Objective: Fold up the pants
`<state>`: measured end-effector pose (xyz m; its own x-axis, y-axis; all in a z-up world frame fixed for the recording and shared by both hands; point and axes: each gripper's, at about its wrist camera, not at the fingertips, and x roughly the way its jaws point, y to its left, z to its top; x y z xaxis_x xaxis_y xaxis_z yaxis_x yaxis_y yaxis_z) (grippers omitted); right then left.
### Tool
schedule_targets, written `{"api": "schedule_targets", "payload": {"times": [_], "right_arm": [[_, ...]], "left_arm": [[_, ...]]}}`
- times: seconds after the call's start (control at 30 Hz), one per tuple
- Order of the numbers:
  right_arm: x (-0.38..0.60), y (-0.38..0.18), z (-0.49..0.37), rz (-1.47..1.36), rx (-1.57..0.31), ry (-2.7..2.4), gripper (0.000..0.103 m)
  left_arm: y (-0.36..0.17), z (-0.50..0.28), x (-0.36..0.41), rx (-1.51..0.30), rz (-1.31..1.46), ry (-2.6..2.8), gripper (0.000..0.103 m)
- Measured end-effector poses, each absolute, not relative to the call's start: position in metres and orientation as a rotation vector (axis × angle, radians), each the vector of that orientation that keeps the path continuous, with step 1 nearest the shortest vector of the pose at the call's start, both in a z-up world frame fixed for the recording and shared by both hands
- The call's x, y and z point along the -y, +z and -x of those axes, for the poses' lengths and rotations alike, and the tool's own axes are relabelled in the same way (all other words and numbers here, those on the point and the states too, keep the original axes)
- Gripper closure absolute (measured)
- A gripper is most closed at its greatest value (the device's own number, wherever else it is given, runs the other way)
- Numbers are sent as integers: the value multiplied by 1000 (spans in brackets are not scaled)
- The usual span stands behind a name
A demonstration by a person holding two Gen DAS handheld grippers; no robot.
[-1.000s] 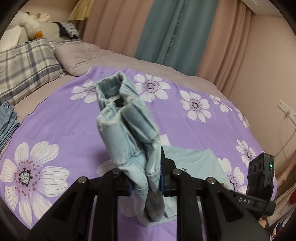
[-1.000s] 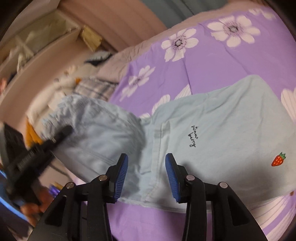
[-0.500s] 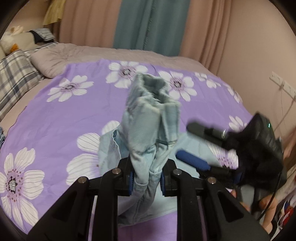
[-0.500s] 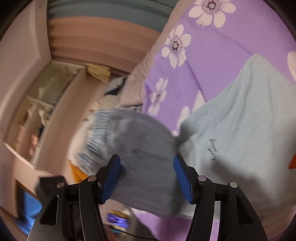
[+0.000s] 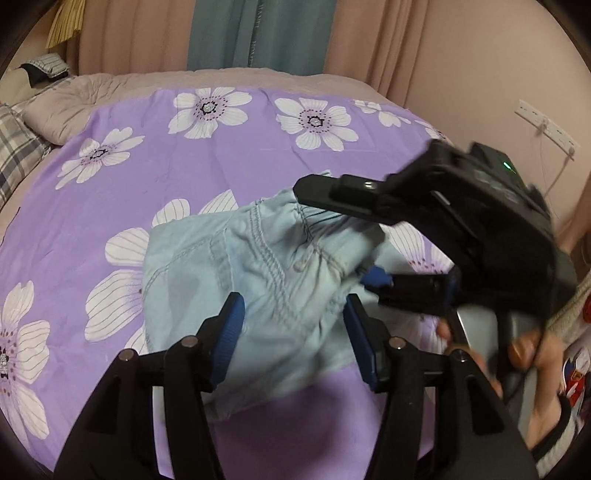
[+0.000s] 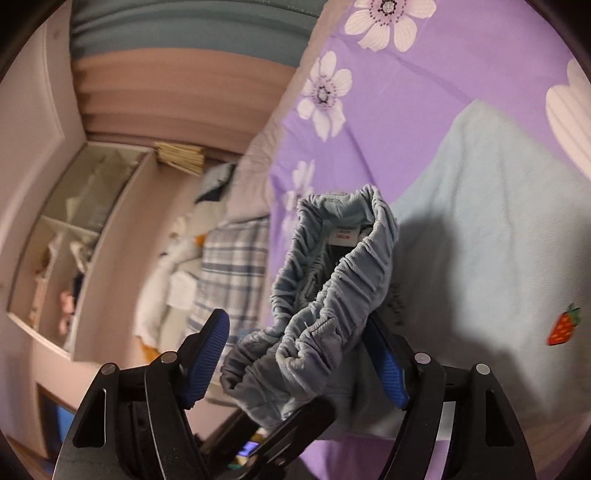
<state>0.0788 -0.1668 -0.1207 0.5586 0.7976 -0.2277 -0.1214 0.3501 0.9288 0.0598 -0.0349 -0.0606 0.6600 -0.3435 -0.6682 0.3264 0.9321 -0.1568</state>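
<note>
On the purple flowered bedsheet (image 5: 110,192) lie the pale blue denim pants (image 5: 258,280); left gripper (image 5: 293,341) and right gripper (image 6: 295,362), jaws just spreading, straddle them unpinched; both should withdraw cleanly, then smooth the fold

The right gripper (image 5: 373,236) is motion-blurred, hiding the pants' (image 5: 266,280) right edge.

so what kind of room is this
Most likely a bedroom. There is a bed under a purple flowered sheet, a plaid pillow at its head, long curtains behind it, and open shelves holding clothes and small things.
</note>
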Motion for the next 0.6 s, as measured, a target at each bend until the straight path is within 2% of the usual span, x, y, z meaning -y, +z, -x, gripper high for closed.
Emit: {"api": "schedule_targets", "payload": {"times": [0.07,0.27,0.43,0.5,0.6], "right_arm": [[167,-117,-78,-987,-790,650,28],[168,-120,-78,-861,-838,539,41],[166,-124,-75,-735,-871,444,55],[164,-122,-72,-671,-871,414,65],[161,-115,-65,-577,-832,396,69]], "left_arm": [[-64,-47,23,-769,39,-348,38],[-82,-32,-39,-823,185,-222,38],[-101,-28,-84,-879,336,-117,38],[-102,-27,-90,-881,369,-107,38],[-100,-25,-93,-873,389,-109,38]]}}
